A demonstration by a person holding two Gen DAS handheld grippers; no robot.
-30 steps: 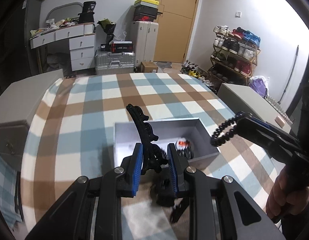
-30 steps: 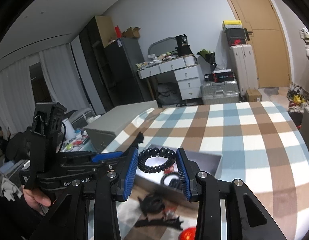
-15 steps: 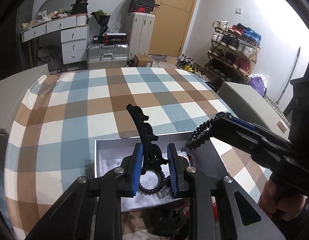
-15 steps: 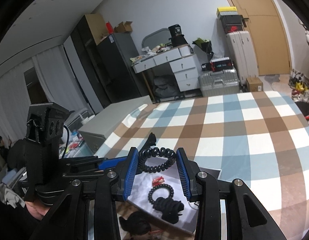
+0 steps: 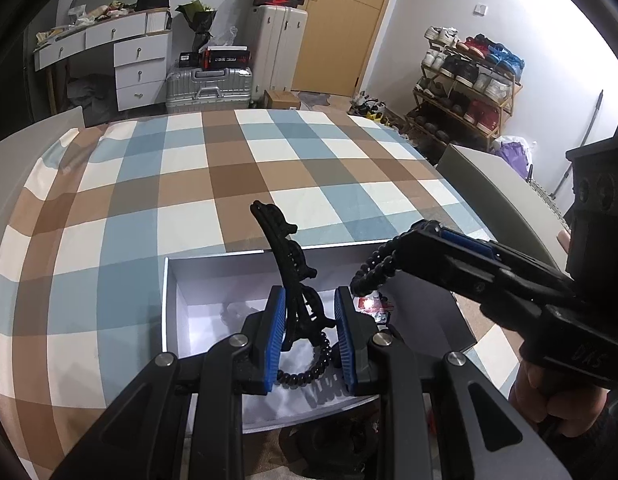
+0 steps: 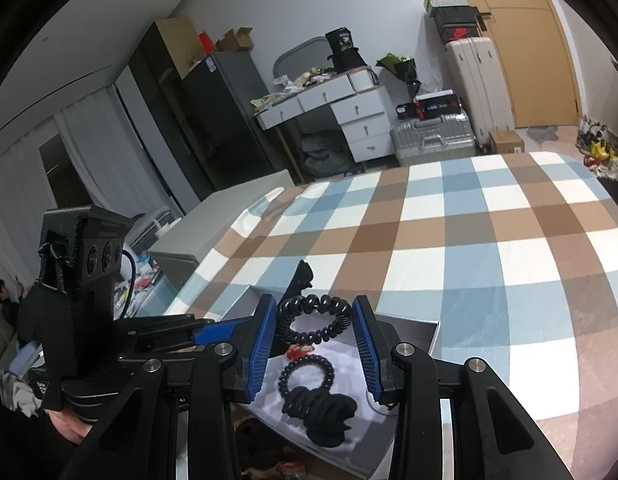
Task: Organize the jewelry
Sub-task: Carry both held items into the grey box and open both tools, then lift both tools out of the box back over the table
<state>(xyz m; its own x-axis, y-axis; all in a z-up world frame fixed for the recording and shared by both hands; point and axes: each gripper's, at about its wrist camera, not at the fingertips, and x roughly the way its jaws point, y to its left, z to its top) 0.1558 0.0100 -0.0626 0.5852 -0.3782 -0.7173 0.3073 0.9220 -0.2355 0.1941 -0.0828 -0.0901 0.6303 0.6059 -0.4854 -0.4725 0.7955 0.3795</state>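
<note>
We've got the left gripper (image 5: 309,332) clamped on a hair clip (image 5: 287,260) standing long-axis up, and the right gripper (image 6: 315,336) pinching a coil tie (image 6: 315,318), both right over the box (image 5: 213,276), so dropping straight down looks next.

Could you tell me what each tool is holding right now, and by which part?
The left tool grips a long black hair clip near its lower end. The right tool pinches a black coil hair tie across its sides.
</note>
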